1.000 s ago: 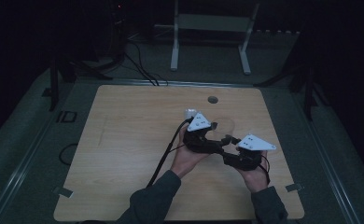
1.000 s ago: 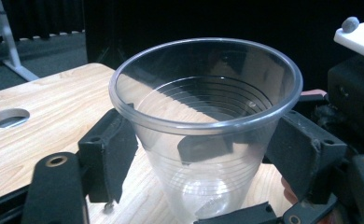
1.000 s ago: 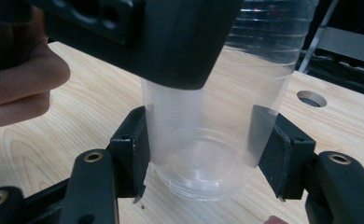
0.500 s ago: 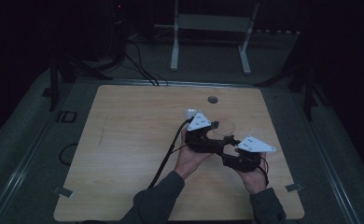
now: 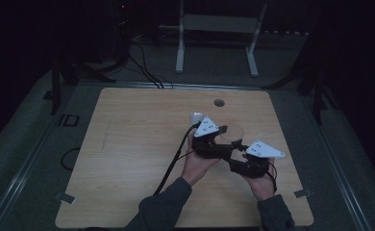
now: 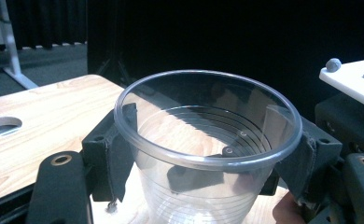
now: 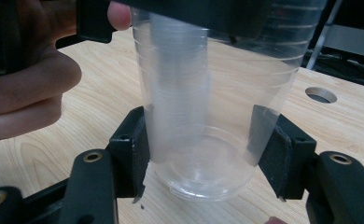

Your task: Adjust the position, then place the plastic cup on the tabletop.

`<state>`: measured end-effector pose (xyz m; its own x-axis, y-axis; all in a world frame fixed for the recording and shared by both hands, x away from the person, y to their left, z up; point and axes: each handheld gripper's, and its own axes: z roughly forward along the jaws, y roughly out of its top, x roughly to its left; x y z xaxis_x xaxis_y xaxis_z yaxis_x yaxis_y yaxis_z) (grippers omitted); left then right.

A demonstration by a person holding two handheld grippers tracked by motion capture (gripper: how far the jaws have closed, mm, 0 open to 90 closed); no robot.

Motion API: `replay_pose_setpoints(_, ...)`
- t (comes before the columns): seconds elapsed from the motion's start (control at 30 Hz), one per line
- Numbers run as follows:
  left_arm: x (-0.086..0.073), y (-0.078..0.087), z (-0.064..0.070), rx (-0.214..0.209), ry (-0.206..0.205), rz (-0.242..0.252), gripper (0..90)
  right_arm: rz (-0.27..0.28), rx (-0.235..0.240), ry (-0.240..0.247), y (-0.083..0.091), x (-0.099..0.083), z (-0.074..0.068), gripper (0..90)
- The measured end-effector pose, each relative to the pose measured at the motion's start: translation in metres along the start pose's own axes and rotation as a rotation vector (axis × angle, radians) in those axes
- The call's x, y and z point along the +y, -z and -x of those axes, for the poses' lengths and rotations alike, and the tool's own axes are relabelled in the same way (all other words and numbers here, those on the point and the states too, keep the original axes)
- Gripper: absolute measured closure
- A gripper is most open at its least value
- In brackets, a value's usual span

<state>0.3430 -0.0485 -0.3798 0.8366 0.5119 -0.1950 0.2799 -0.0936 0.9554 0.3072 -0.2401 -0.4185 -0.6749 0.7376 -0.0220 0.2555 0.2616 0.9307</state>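
Clear ribbed plastic cup [image 6: 203, 154]: held above the wooden counter [image 5: 128, 144], near its right edge.
Left gripper [image 6: 208, 154]: clamped just under the rim.
Right gripper [image 7: 203, 154]: clamped near the base.

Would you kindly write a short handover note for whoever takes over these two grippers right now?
Left gripper: shut on the clear plastic cup just under its rim.
Right gripper: jaws at either side of the same cup's base, apparently pressing on it.
The cup is upright, held above the wooden table near its right middle; it seems to be more than one cup nested.
Done: cup lifted, gripped by both.
Left: probably pulling the nested cups apart, then setting them down.
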Motion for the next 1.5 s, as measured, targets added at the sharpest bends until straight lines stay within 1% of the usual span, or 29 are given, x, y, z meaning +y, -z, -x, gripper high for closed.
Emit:
replay_pose_setpoints(0.13, -0.001, -0.001, 0.001, 0.000, -0.011, 0.002, 28.5, -0.005, -0.002, -0.002, 0.000, 0.000, 0.001, 37.8)
replay_pose_setpoints(0.27, -0.001, -0.001, 0.001, 0.019, -0.032, -0.001, 28.6, -0.008, -0.010, -0.009, 0.002, -0.001, 0.002, 32.8)
replay_pose_setpoints(0.43, -0.001, -0.001, 0.001, 0.035, -0.043, 0.002, 28.7, -0.012, -0.025, -0.011, 0.005, -0.003, 0.004, 29.7)
replay_pose_setpoints(0.53, -0.002, -0.001, 0.001, 0.052, -0.053, 0.005, 28.7, -0.016, -0.037, -0.011, 0.008, -0.005, 0.006, 28.5)
replay_pose_setpoints(0.67, -0.002, -0.001, 0.001, 0.065, -0.061, 0.010, 28.7, -0.019, -0.055, -0.005, 0.013, -0.009, 0.007, 28.0)
replay_pose_setpoints(0.93, -0.004, -0.001, 0.000, 0.079, -0.060, 0.019, 28.7, -0.020, -0.079, -0.045, 0.021, -0.019, 0.014, 28.0)
replay_pose_setpoints(1.07, -0.005, -0.001, -0.001, 0.086, -0.062, 0.023, 28.7, -0.019, -0.088, -0.054, 0.023, -0.023, 0.016, 28.0)
replay_pose_setpoints(1.3, -0.007, -0.002, 0.000, 0.097, -0.079, 0.032, 28.7, -0.010, -0.102, -0.076, 0.027, -0.027, 0.020, 28.0)
replay_pose_setpoints(1.5, -0.010, -0.002, 0.001, 0.102, -0.085, 0.040, 28.7, -0.011, -0.110, -0.085, 0.029, -0.030, 0.022, 27.9)
